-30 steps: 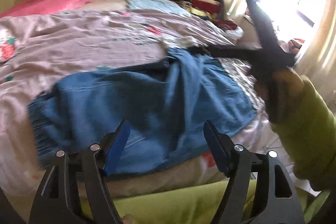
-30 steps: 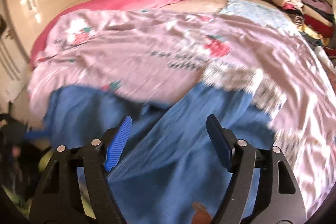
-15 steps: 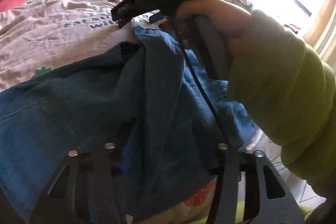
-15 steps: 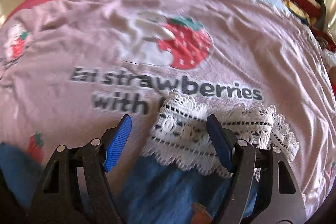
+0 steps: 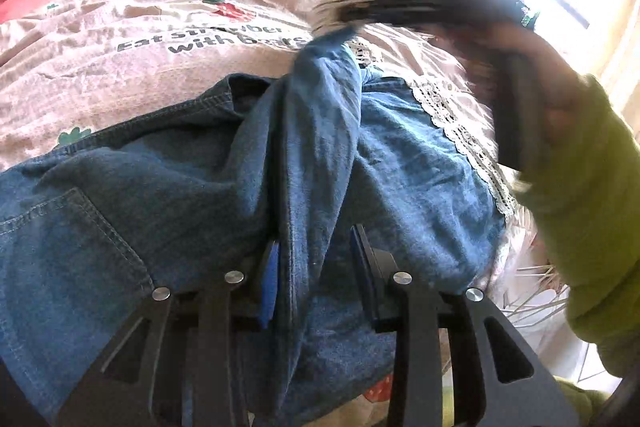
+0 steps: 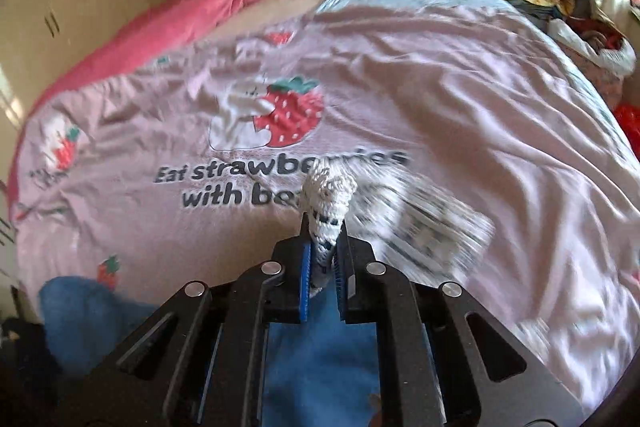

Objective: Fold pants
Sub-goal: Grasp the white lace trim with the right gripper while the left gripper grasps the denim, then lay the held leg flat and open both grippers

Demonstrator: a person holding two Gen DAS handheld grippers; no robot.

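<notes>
The right gripper [image 6: 323, 263] pinched the lace hem [image 6: 328, 203] to lift a leg of the pants [image 5: 200, 195]; the left gripper's [image 5: 314, 267] jaws gripped a fold, anchoring them on the bed [image 6: 440, 87].

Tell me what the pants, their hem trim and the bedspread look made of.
Pants: soft, matte blue denim, judging by the stitched seams and pocket. Trim, pinched in the right gripper: white openwork lace, perhaps crocheted cotton. Bedspread: thin, smooth pink woven fabric with printed strawberries and fine creases; fibre unclear.
</notes>
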